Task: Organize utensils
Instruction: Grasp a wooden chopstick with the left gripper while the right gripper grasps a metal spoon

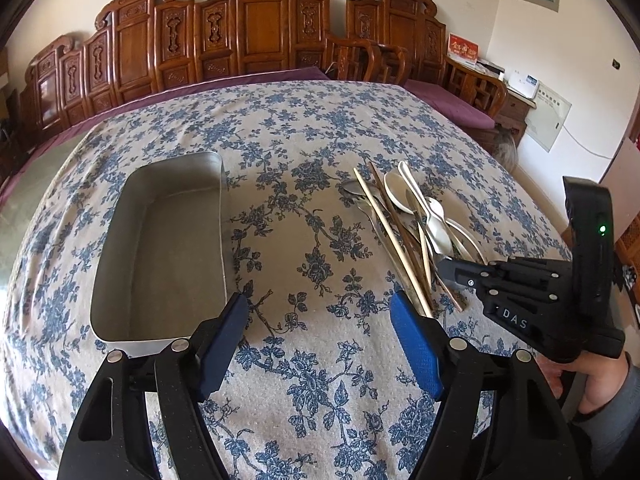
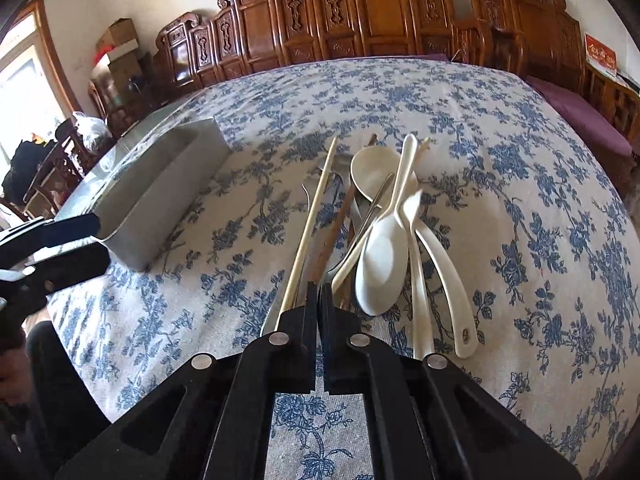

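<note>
A pile of utensils (image 1: 416, 224) lies on the blue-flowered tablecloth: white spoons (image 2: 382, 256), pale and brown chopsticks (image 2: 310, 220) and metal cutlery (image 2: 340, 184). An empty metal tray (image 1: 168, 248) sits to their left; it also shows in the right wrist view (image 2: 160, 196). My left gripper (image 1: 320, 320) is open and empty, low over the cloth between tray and pile. My right gripper (image 2: 319, 294) is shut at the near end of the pile, its tips over the brown chopstick and a metal handle; whether it grips one I cannot tell. It shows in the left wrist view (image 1: 450, 270).
Carved wooden benches (image 1: 240, 40) with purple cushions (image 1: 452, 104) stand behind the table. A chair and bags (image 2: 80, 136) stand off the table's left side. The table edge runs close on the right (image 1: 540, 200).
</note>
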